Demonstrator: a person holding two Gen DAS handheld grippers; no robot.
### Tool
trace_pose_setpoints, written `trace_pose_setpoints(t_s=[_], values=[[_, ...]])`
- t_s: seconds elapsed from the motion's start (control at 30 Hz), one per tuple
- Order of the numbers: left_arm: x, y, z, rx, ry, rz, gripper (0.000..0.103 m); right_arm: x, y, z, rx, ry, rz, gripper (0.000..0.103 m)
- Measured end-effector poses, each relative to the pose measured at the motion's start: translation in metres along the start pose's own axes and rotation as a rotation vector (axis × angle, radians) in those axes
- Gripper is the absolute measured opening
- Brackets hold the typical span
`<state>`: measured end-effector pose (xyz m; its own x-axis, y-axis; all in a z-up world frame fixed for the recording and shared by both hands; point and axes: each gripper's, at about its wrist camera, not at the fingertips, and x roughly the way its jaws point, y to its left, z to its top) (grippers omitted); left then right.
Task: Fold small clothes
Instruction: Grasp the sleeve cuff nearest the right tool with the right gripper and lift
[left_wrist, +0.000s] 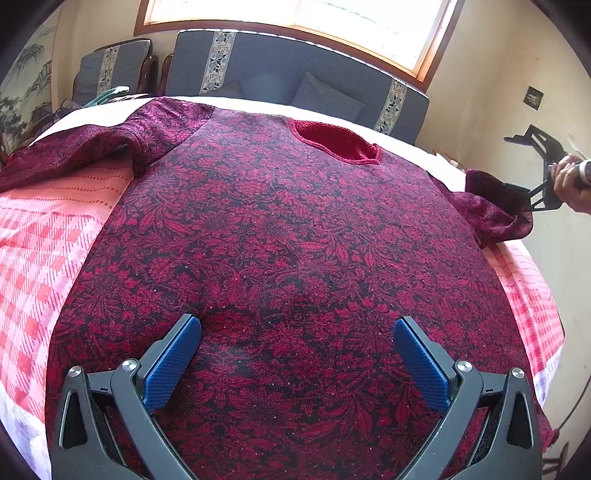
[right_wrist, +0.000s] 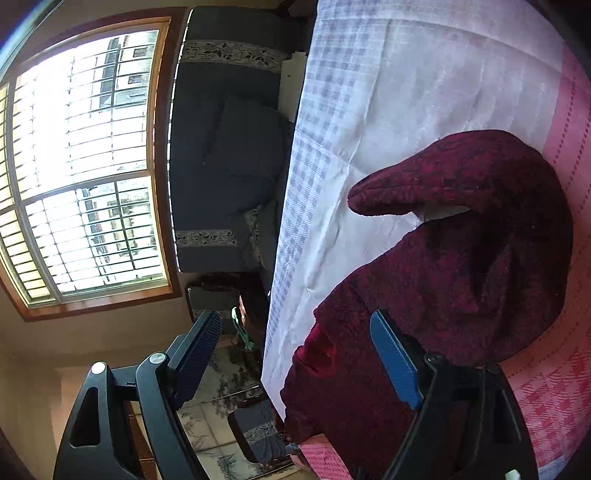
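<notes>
A dark red floral sweater (left_wrist: 288, 236) lies spread flat on a bed, red neck opening (left_wrist: 336, 140) at the far side. Its left sleeve (left_wrist: 74, 151) stretches out to the left. My left gripper (left_wrist: 297, 354) hovers open over the sweater's lower body, holding nothing. The right sleeve (right_wrist: 461, 266) lies bunched at the bed's right edge. My right gripper (right_wrist: 295, 354) is open beside that sleeve; its right finger rests against the fabric, the left finger is off the bed. It also shows in the left wrist view (left_wrist: 535, 173), held by a hand at the sleeve's end.
The bed has a pink and white checked cover (left_wrist: 40, 236), white at the far part (right_wrist: 388, 92). A grey sofa (left_wrist: 295, 77) stands behind the bed under a bright window (right_wrist: 81, 162). A grey-cushioned chair (left_wrist: 110, 66) stands at the back left.
</notes>
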<state>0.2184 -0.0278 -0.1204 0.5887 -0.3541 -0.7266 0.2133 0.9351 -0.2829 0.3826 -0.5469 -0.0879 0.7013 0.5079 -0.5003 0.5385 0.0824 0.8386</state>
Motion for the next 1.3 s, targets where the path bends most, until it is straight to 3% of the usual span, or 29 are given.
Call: trace_pose_setpoints(t_s=[0.13,0.3,0.33,0.37,0.43,0.5,0.53,0.7,0.8,0.9,1.07,1.3], values=[[0.000,0.000,0.000,-0.002,0.000,-0.002,0.103,0.008,-0.021,0.026,0.077,-0.118,-0.004,0.082],[0.000,-0.001,0.000,0.004,0.004,0.002,0.103,0.012,-0.035,0.044,0.153,-0.257,-0.133,0.080],[0.001,-0.002,0.001,0.004,0.005,0.002,0.103,0.011,-0.037,0.047,0.154,-0.288,-0.152,0.069],[0.000,-0.002,0.001,0.004,0.005,0.002,0.103,0.012,-0.039,0.051,0.139,-0.304,-0.181,0.042],[0.001,-0.003,0.001,0.003,0.004,0.002,0.103,0.015,-0.042,0.053,0.112,-0.308,-0.217,0.010],[0.001,-0.003,0.001,0.002,0.004,0.001,0.103,0.013,-0.042,0.046,0.048,-0.319,-0.198,0.009],[0.001,-0.003,0.001,0.002,0.004,0.001,0.103,0.009,-0.039,0.037,0.004,-0.320,-0.134,0.009],[0.000,-0.001,0.001,-0.009,-0.002,-0.006,0.103,0.003,0.001,-0.039,-0.226,-0.143,0.249,0.009],[-0.004,0.004,0.001,-0.035,-0.020,-0.007,0.103,0.024,0.026,-0.102,-0.335,-0.014,0.371,0.009],[-0.013,0.015,0.000,-0.099,-0.066,0.004,0.103,0.071,0.043,-0.166,-0.423,0.127,0.437,0.009],[-0.027,0.037,-0.002,-0.212,-0.151,0.022,0.103,0.176,0.033,-0.244,-0.435,0.321,0.415,0.009],[-0.027,0.041,-0.002,-0.225,-0.147,0.032,0.103,0.254,0.006,-0.268,-0.466,0.352,0.298,0.009]])
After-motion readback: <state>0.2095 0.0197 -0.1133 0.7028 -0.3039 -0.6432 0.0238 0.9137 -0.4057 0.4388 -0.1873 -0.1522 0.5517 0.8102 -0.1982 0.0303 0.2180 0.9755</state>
